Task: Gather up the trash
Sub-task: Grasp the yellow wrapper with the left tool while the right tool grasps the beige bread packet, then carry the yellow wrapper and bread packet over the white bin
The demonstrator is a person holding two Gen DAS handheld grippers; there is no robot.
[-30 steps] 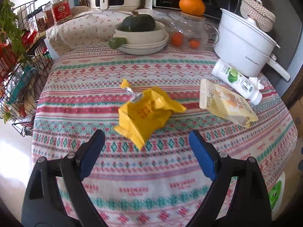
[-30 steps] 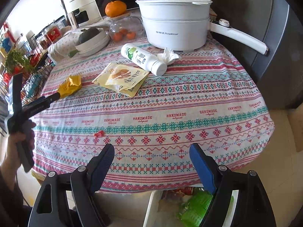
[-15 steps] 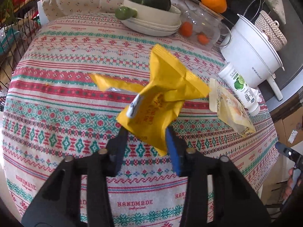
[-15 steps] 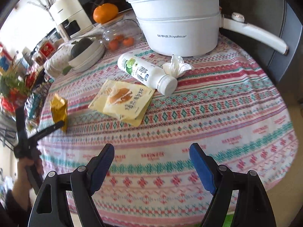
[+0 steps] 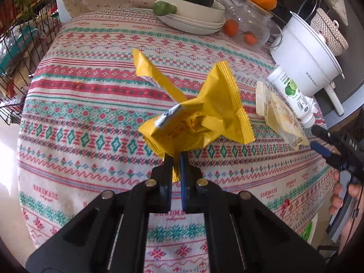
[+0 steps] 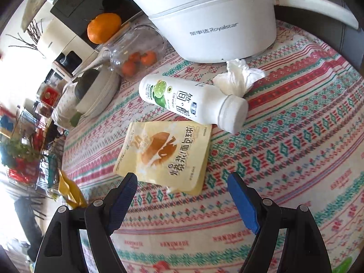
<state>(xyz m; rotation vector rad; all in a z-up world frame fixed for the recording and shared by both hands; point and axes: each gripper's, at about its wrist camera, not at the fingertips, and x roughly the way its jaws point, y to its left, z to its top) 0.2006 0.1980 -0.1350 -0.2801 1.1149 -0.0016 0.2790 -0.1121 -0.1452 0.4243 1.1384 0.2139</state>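
With the left gripper [image 5: 175, 159] we pinch the yellow wrapper [image 5: 200, 116] by its lower edge; the jaws are closed on it and it is lifted clear of the counter [image 5: 91, 118], left of the pot [image 6: 211, 20]. In front of the pot lie the pouch [image 6: 166, 154], then the bottle [image 6: 193, 104] touching it, then the tissue [image 6: 238, 77]. The right gripper [image 6: 182, 183] is wide and empty, just before the pouch. We judge the next move: push its jaws around the pouch edge, then close.
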